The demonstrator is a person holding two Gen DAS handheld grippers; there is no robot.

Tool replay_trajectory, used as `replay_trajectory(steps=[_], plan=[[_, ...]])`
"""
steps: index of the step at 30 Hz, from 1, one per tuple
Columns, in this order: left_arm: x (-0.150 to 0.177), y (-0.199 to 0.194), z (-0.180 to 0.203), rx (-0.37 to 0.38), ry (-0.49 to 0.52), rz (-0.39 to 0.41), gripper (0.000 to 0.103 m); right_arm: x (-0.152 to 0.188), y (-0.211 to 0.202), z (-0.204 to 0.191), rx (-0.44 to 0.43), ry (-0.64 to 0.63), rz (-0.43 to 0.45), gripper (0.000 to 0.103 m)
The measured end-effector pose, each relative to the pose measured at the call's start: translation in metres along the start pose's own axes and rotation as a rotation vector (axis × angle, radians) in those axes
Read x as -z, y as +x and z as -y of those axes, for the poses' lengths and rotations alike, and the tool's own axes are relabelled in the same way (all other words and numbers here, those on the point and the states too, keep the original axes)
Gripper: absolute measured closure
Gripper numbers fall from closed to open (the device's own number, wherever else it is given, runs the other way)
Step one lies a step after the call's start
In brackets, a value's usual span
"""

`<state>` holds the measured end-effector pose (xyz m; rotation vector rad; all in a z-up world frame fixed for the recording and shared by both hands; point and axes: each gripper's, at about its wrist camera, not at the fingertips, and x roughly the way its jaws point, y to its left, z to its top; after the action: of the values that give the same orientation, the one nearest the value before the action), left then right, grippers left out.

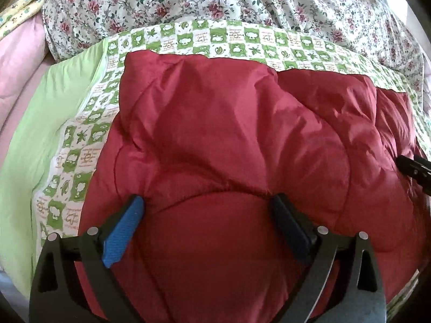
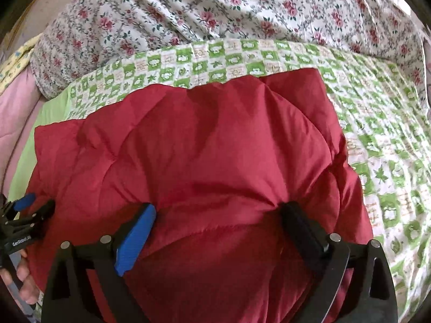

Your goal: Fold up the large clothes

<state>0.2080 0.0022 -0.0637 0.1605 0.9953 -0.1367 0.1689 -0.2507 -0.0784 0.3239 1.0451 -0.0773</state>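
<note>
A puffy red quilted garment [image 1: 229, 140] lies folded on a green-and-white checked sheet [image 1: 89, 140]; it also fills the right wrist view [image 2: 202, 156]. My left gripper [image 1: 208, 202] is open, its fingers spread wide and pressing on the near part of the garment. My right gripper [image 2: 218, 208] is open too, fingers wide apart on the garment's near right part. The right gripper's tip shows at the right edge of the left wrist view [image 1: 414, 168]. The left gripper shows at the left edge of the right wrist view [image 2: 24, 215], held by a hand.
A rose-patterned floral duvet [image 1: 242, 2] is bunched along the far side of the bed [image 2: 242, 8]. A plain light green cloth [image 1: 51, 123] and pink bedding [image 1: 18, 59] lie at the left. The checked sheet [image 2: 382, 140] extends to the right.
</note>
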Motion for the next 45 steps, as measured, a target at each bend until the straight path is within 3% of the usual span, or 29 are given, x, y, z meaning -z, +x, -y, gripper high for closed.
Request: replay_trajectory(steps=[14,21,26,30,33,36,39,45], plan=[[0.0,0.003,0.002,-0.01,0.006,-0.002,0.004,0.001,0.007,0.001,0.008,0.003,0.0,0.004],[0.009,-0.027,-0.005,0.022,-0.008,0.009,0.005,0.001,0.006,0.002,0.009,0.002,0.003,0.004],[0.029,-0.056,-0.009,0.045,0.005,0.035,0.005,0.008,-0.04,-0.002,-0.015,0.009,0.063,0.008],[0.039,-0.047,-0.01,0.067,0.009,0.0,0.005,0.031,-0.073,-0.017,-0.023,-0.074,0.078,0.008],[0.041,-0.035,-0.009,0.065,0.006,-0.008,0.004,0.049,-0.063,-0.017,-0.014,-0.102,0.001,0.008],[0.039,-0.028,-0.007,0.063,0.008,-0.008,0.002,0.059,-0.048,-0.006,-0.016,-0.084,-0.017,0.006],[0.04,-0.023,-0.007,0.062,0.003,-0.01,0.0,0.061,-0.034,0.0,-0.005,-0.081,-0.006,0.0],[0.04,-0.019,-0.008,0.05,0.01,-0.014,0.0,0.063,-0.029,-0.001,0.01,-0.072,0.015,0.0]])
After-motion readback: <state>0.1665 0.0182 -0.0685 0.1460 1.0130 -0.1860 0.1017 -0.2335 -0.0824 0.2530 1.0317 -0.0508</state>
